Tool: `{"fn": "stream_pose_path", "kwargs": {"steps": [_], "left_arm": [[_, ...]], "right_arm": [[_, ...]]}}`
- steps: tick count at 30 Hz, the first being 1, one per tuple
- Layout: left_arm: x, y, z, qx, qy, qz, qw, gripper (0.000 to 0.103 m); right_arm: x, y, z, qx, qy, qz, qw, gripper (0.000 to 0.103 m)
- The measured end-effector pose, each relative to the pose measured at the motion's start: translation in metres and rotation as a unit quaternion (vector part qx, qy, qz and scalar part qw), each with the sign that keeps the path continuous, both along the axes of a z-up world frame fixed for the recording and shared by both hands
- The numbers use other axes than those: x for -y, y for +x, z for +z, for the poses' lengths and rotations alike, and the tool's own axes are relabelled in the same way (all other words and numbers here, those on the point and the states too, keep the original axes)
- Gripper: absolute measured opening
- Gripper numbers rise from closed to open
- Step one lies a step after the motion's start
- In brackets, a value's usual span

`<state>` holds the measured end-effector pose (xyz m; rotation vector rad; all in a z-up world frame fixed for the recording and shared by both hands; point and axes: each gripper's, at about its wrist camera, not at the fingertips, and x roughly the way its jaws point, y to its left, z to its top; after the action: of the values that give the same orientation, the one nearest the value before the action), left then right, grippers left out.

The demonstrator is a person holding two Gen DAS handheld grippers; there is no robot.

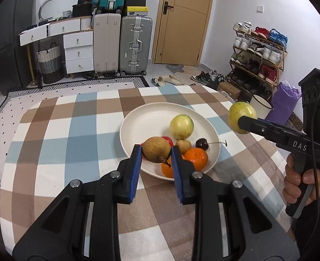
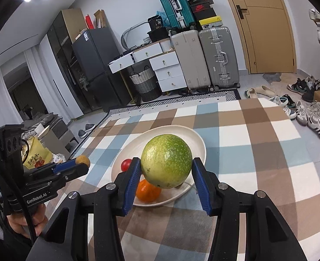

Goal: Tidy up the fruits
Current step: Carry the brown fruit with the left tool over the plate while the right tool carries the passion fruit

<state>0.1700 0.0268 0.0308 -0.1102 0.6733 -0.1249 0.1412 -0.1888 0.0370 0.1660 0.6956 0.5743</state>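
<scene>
My left gripper (image 1: 156, 153) is shut on a small brown fruit (image 1: 156, 149) and holds it above the near rim of a cream plate (image 1: 138, 126). In the right wrist view that same gripper (image 2: 81, 163) appears at the left with the brown fruit (image 2: 83, 159). My right gripper (image 2: 166, 169) is shut on a large speckled green fruit (image 2: 166, 161) over the plate (image 2: 194, 137). The left wrist view shows it (image 1: 241, 119) to the plate's right. On the plate lie a yellow-green fruit (image 1: 181, 127), a cherry (image 1: 201, 144), two oranges (image 1: 196, 158) and a red fruit (image 2: 126, 164).
The plate sits on a checked tablecloth (image 1: 72, 130) covering the table. A person's hand (image 1: 301, 178) grips the right tool's handle. Behind the table are suitcases (image 1: 136, 43), white drawers (image 1: 78, 52), a door (image 1: 186, 21) and a shoe rack (image 1: 260, 50).
</scene>
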Motion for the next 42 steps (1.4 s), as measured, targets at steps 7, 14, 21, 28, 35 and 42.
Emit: {"fn": "stream_pose_path", "kwargs": {"steps": [7,14,21,28,35,42], "left_arm": [[-0.002,0.020,0.016,0.017,-0.002,0.005,0.9998,0.025],[0.000,0.042,0.025,0.026,0.001,0.009,0.9996,0.025],[0.007,0.064,0.019,0.024,0.011,0.003,0.9996,0.025],[0.009,0.085,0.005,0.016,0.021,0.006,0.9996,0.025],[0.009,0.099,-0.016,-0.001,0.030,0.007,0.9995,0.025],[0.000,0.114,-0.040,-0.019,0.008,0.014,0.9997,0.025]], "right_arm": [[-0.007,0.013,0.017,0.015,-0.016,0.020,1.000,0.048],[-0.011,0.033,0.024,0.016,-0.026,0.026,0.999,0.048],[-0.011,0.051,0.024,0.019,-0.040,0.033,0.998,0.048],[-0.010,0.061,0.008,0.008,-0.036,0.030,0.999,0.048],[-0.012,0.070,-0.013,-0.009,-0.049,0.030,0.998,0.048],[-0.010,0.081,-0.029,-0.019,-0.049,0.015,0.998,0.048]]}}
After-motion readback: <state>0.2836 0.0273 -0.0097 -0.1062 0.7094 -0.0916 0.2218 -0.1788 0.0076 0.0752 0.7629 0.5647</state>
